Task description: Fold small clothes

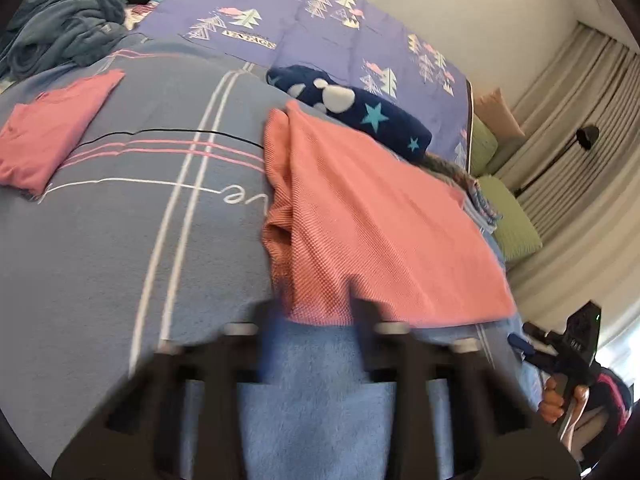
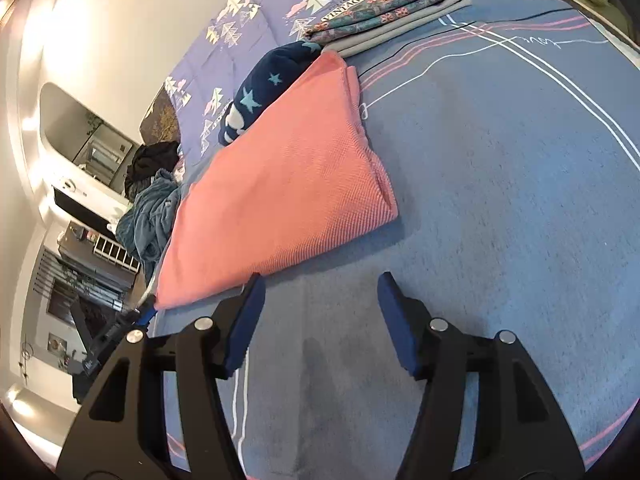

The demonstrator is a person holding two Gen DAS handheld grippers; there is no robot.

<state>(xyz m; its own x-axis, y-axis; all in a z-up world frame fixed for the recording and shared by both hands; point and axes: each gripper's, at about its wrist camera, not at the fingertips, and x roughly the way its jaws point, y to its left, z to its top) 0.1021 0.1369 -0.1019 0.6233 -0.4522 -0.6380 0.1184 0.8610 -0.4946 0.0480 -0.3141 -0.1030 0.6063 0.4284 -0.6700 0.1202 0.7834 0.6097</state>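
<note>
1. Coral knit garment [image 1: 380, 216]: spread on the blue blanket [image 1: 120, 240], far end lapping the star-print cushion [image 1: 360, 116]; partly folded, I judge, and awaiting another fold.
2. My left gripper [image 1: 312, 320]: blurred, tilted down at the garment's near hem; I read it as closed on that hem, ready to lift it.
3. My right gripper [image 2: 320, 320]: fingers apart, empty, angled down at bare blanket just beside the near corner.
4. Pink folded top [image 1: 52, 136]: set well aside, apparently finished.

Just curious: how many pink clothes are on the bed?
2. A big pink cloth lies mid-bed by the left gripper; a smaller folded pink one lies far left. Others may hide in the pile.
</note>
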